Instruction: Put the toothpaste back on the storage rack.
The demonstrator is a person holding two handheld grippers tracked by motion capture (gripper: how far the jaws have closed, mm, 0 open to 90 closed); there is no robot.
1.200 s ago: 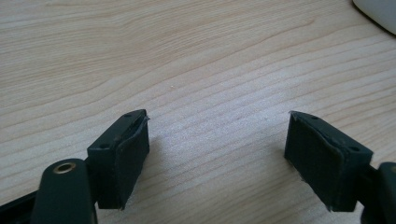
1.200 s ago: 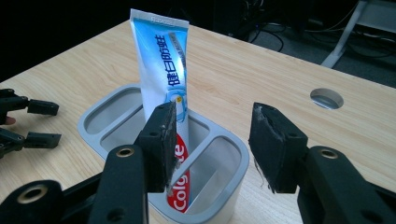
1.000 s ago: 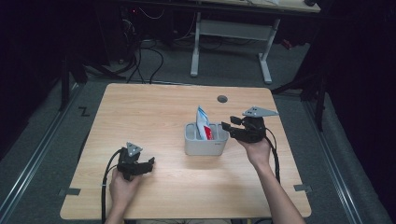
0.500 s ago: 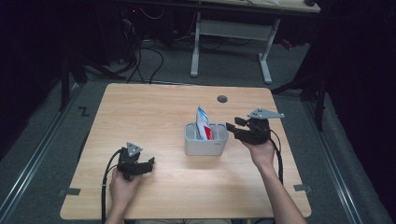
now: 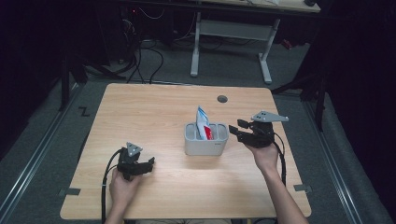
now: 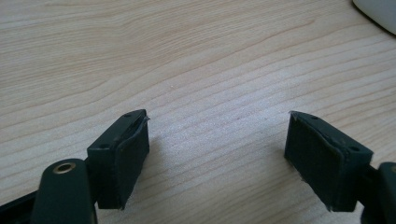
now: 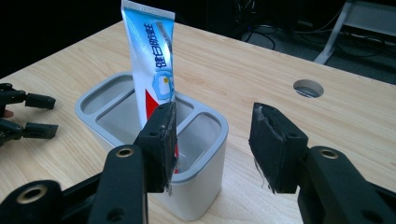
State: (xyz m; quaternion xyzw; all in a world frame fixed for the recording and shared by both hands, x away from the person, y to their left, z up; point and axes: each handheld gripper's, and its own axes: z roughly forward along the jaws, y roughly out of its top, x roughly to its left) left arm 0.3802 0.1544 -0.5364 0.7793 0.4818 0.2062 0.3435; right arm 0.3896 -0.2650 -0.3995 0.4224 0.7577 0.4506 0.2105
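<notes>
Room: dark all round, with a pale wooden table (image 5: 154, 116) lit in the middle.
Left hand-held gripper (image 5: 150, 164): nearest the person, resting low on the table at its near left, jaws spread apart with bare wood between them; well apart from the holder.
Holder (image 5: 205, 145): grey, with several compartments, standing upright near the table's middle.
Toothpaste tube (image 7: 152, 60): blue and white, standing on end in the holder's middle compartment, leaning slightly, its flat end uppermost.
Right hand-held gripper (image 5: 235, 127): raised just beside the holder's right side, jaws parted and gripping nothing, pointing towards the holder.
Hole (image 5: 222, 99): small round opening in the table beyond the holder.
Far background: another desk's legs and loose cables on the floor.
</notes>
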